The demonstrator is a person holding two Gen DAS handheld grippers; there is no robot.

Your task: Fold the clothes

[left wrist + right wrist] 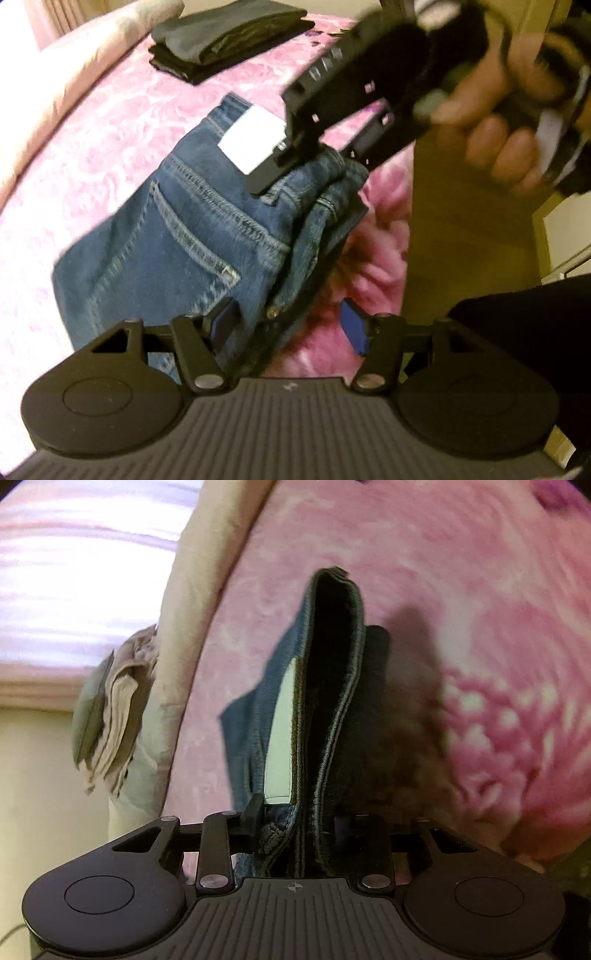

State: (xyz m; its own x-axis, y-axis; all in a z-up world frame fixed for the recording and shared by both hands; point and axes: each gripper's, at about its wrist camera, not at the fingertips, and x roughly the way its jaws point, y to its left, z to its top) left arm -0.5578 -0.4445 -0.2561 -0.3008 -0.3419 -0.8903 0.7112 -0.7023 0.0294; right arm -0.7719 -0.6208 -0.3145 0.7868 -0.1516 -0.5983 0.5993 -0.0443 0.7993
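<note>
Folded blue jeans (pixel 177 236) with a white label lie on a pink flowered bed cover (pixel 92 155), back pocket facing up. A hand (pixel 509 122) holds my right gripper (pixel 314 162), which is shut on the jeans' bunched waistband at their far right end. In the right wrist view the denim waistband (pixel 332 701) runs straight out from between the fingers of the right gripper (pixel 299 823). My left gripper (pixel 290 325) hangs over the jeans' near edge. Its left blue pad (pixel 225 321) is against the denim and its right pad (pixel 354 326) stands apart from it, so it is open.
A stack of dark folded clothes (pixel 229 37) sits at the far side of the bed. Beige bedding (pixel 74 74) runs along the left edge, with crumpled beige cloth (pixel 110 716) beside it. Yellowish floor (pixel 461 229) lies past the bed's right edge, and a dark sleeve (pixel 535 332) is near.
</note>
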